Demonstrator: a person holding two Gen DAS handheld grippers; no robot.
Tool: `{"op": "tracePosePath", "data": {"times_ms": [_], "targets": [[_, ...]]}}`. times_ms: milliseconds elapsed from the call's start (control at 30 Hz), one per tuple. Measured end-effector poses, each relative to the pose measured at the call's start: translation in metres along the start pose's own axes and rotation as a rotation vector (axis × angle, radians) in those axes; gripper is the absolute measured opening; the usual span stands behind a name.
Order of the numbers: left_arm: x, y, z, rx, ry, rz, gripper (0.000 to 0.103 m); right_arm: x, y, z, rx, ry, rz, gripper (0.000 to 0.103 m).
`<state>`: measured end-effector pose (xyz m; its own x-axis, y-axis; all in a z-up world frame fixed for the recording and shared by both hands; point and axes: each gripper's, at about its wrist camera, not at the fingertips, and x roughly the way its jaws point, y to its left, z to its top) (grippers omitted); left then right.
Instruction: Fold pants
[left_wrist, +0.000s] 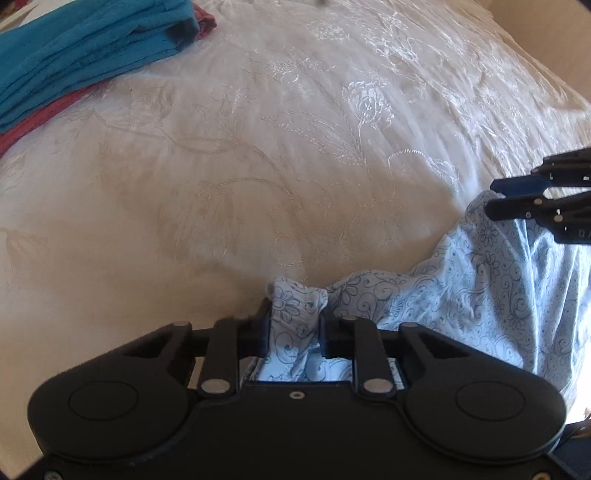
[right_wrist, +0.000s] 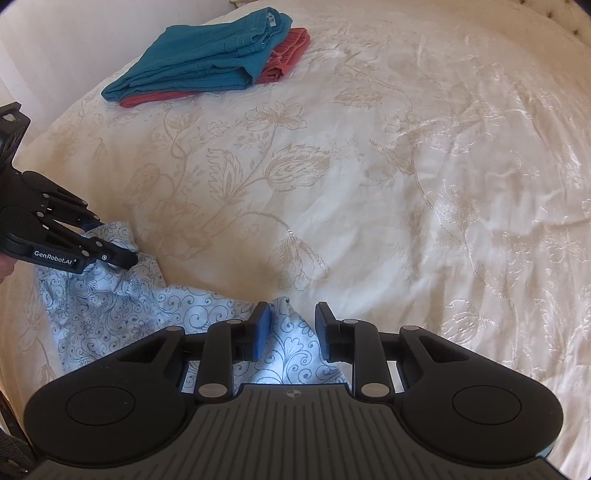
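Observation:
Light blue pants with a dark floral print (left_wrist: 461, 288) lie bunched on the near part of the bed. My left gripper (left_wrist: 295, 314) is shut on a bunched edge of them; it also shows in the right wrist view (right_wrist: 122, 243), clamped on the fabric. My right gripper (right_wrist: 291, 325) stands partly open around another edge of the pants (right_wrist: 284, 332), with cloth between the fingers and a gap on the right side. In the left wrist view the right gripper (left_wrist: 496, 197) sits at the far right above the pants.
A cream bedspread with embroidered flowers (right_wrist: 369, 184) covers the bed. A folded teal garment (right_wrist: 207, 59) lies on a folded red one (right_wrist: 288, 55) at the far left; both show in the left wrist view (left_wrist: 81, 55). A pale wall (right_wrist: 55, 44) borders the left.

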<state>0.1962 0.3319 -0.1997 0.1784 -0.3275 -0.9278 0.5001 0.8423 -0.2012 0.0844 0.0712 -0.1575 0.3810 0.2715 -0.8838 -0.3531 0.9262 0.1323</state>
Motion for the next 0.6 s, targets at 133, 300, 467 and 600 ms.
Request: {"op": "tracePosePath", "data": {"times_ms": [133, 300, 467, 600], "targets": [[-0.034, 0.017, -0.016, -0.170, -0.098, 0.120, 0.026, -0.003, 0.001, 0.000, -0.007, -0.005, 0.007, 0.026], [-0.032, 0.034, -0.029, -0.240, -0.067, 0.087, 0.027, 0.013, -0.002, 0.006, 0.009, 0.017, 0.013, 0.026], [-0.015, 0.027, -0.017, -0.181, -0.033, 0.134, 0.038, 0.045, -0.002, 0.010, 0.023, 0.068, -0.053, 0.026], [-0.020, 0.029, -0.005, -0.109, -0.026, 0.104, 0.044, 0.037, -0.001, 0.019, 0.076, 0.001, -0.129, 0.026]]}}
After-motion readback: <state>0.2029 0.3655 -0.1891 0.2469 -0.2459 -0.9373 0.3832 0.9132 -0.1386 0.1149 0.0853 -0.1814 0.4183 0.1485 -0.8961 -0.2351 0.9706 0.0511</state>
